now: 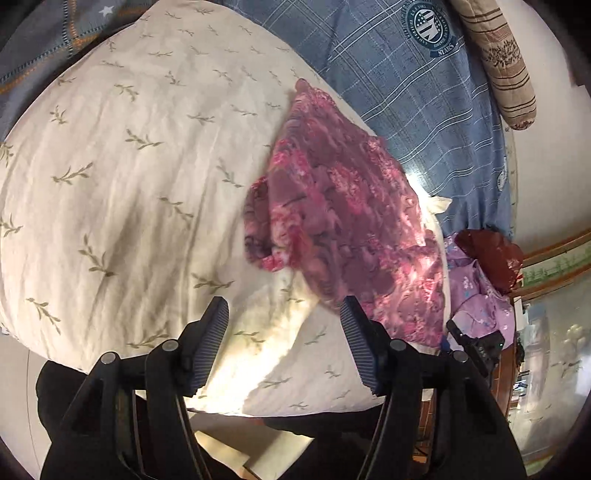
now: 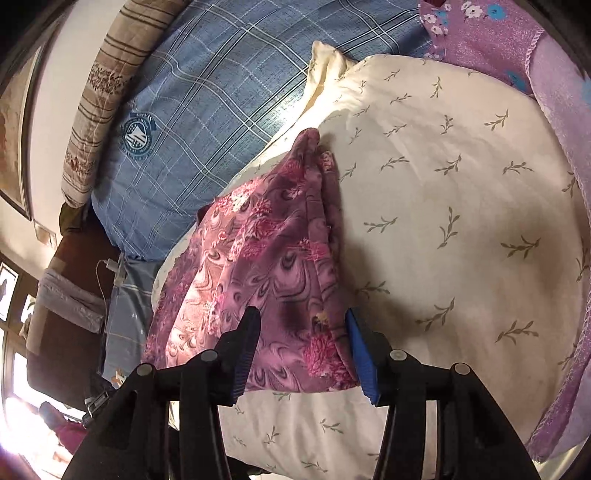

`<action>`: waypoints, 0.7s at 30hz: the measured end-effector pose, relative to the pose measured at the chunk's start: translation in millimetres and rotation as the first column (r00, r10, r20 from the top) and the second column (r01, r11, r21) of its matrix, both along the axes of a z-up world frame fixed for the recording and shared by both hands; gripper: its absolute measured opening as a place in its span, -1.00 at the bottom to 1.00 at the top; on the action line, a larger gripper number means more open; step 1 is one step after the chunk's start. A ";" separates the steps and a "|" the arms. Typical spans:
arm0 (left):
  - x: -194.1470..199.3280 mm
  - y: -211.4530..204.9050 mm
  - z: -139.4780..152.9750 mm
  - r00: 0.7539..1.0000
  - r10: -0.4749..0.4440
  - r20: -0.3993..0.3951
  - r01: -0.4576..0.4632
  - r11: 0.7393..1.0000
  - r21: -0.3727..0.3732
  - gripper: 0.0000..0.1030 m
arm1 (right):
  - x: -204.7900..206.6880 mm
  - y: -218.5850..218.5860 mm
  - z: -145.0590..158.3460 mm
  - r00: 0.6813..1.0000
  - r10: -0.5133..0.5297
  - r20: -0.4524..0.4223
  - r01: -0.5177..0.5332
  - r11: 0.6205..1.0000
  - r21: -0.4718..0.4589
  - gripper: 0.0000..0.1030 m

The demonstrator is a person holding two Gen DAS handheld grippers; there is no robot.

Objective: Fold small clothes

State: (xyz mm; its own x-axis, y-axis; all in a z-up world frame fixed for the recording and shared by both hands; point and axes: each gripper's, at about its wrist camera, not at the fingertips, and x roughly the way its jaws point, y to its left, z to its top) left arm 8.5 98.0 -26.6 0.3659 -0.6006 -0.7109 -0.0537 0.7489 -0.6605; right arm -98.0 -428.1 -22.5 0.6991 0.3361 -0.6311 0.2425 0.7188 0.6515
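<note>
A small pink and purple floral garment [image 1: 332,206] lies folded on a cream pillow with a leaf print [image 1: 129,166]. My left gripper [image 1: 284,314] is open and empty, just in front of the garment's near left edge. In the right wrist view the same garment [image 2: 258,258] lies on the pillow [image 2: 461,203]. My right gripper [image 2: 301,321] is open, with its fingers above the garment's near end. I cannot tell whether the fingers touch the cloth.
A blue plaid pillow [image 1: 424,103] and a striped brown bolster [image 1: 495,62] lie beyond. A lilac flowered cloth [image 1: 480,295] and a dark red bag [image 1: 491,254] sit at the right. The lilac cloth [image 2: 487,33] borders the cream pillow in the right wrist view.
</note>
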 end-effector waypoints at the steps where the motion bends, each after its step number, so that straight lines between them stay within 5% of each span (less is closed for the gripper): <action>1: 0.0 2.1 -2.9 1.000 -0.001 -0.004 0.002 1.000 0.013 0.20 | 0.1 0.8 -1.0 1.000 0.002 -0.003 -0.002 1.000 0.001 -0.03; 5: 2.0 -0.9 -5.2 0.998 -0.038 0.044 0.030 0.984 0.175 0.20 | -1.8 3.5 -5.3 1.000 -0.001 -0.009 0.001 1.000 0.017 -0.03; 9: 8.4 -14.1 3.8 0.986 -0.101 0.130 0.049 0.932 0.359 0.21 | -1.0 4.3 -4.6 1.000 -0.003 -0.013 0.003 1.000 -0.001 -0.03; 15: 27.5 -35.6 8.6 0.962 -0.200 0.186 0.091 0.876 0.474 0.19 | 2.9 7.8 -7.8 0.999 -0.001 -0.035 0.001 1.000 -0.012 -0.03; 16: 32.1 -37.5 7.1 0.962 -0.204 0.183 0.099 0.881 0.462 0.07 | 4.0 8.4 -8.5 0.999 -0.002 -0.038 0.001 1.000 -0.016 -0.03; 17: 34.3 -37.4 6.7 0.960 -0.210 0.186 0.109 0.889 0.445 -0.58 | 5.0 9.2 -9.0 0.999 -0.004 -0.038 0.003 1.000 -0.022 -0.04; 18: 39.0 -38.0 5.1 0.960 -0.221 0.169 0.131 0.895 0.427 -0.89 | 5.5 9.9 -8.9 0.999 -0.007 -0.035 0.006 0.999 -0.034 -0.16; 19: 43.8 -37.5 5.0 0.962 -0.222 0.156 0.141 0.900 0.412 -0.92 | 6.0 11.0 -7.8 0.999 -0.008 -0.033 0.006 0.999 -0.051 -0.33; 20: 44.7 -39.0 7.2 0.963 -0.217 0.160 0.137 0.904 0.405 -0.93 | 7.1 12.4 -6.8 0.999 0.000 -0.032 -0.002 0.998 -0.059 -0.85; 21: 47.4 -36.3 13.4 0.961 -0.215 0.171 0.133 0.909 0.396 -0.94 | 9.7 13.6 -5.5 0.999 0.023 -0.035 -0.024 0.998 -0.049 -0.87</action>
State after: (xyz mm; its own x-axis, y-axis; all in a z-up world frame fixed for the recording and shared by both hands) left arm 55.9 61.7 -13.2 0.4434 -0.3700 -0.8164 0.2068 0.9285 -0.3085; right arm -88.4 -414.6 -28.0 0.6691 0.3199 -0.6708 0.2467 0.7558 0.6065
